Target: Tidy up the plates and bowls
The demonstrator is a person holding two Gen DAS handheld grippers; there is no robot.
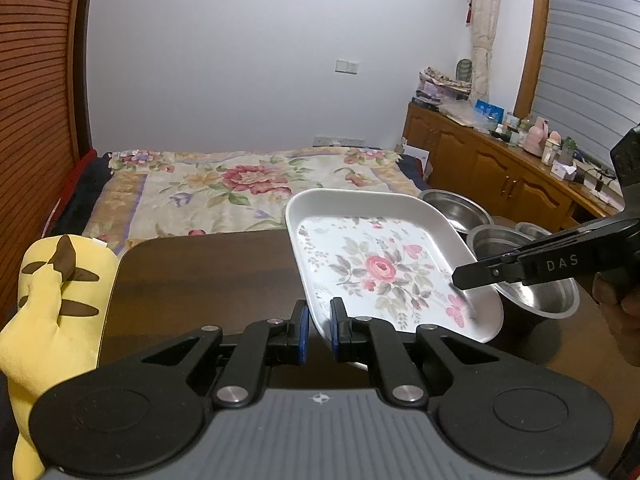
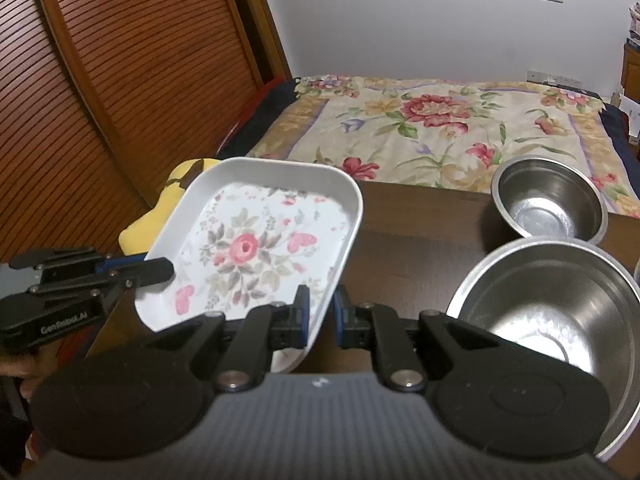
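Two grippers share one load: the left gripper [image 1: 319, 330] is clamped tight on the near rim of the floral plate [image 1: 376, 268], and the right gripper [image 2: 321, 314] is pinched just as firmly on the opposite rim, so the plate hangs tilted above the dark wooden bench [image 1: 200, 272], clear of its surface. Three steel bowls sit to the plate's right on the bench: a large bowl [image 2: 552, 304] nearest, a smaller bowl [image 2: 550, 202] behind it, and the edge of a third bowl [image 1: 530, 230] just visible in the left wrist view.

The main risk, as I judge it, is the thin rim slipping out of one pair of pads if the two hands drift apart or twist unevenly; the glossy plate would then swing down and strike the bench or the large bowl. Lowering it while tilted could also catch a corner first.
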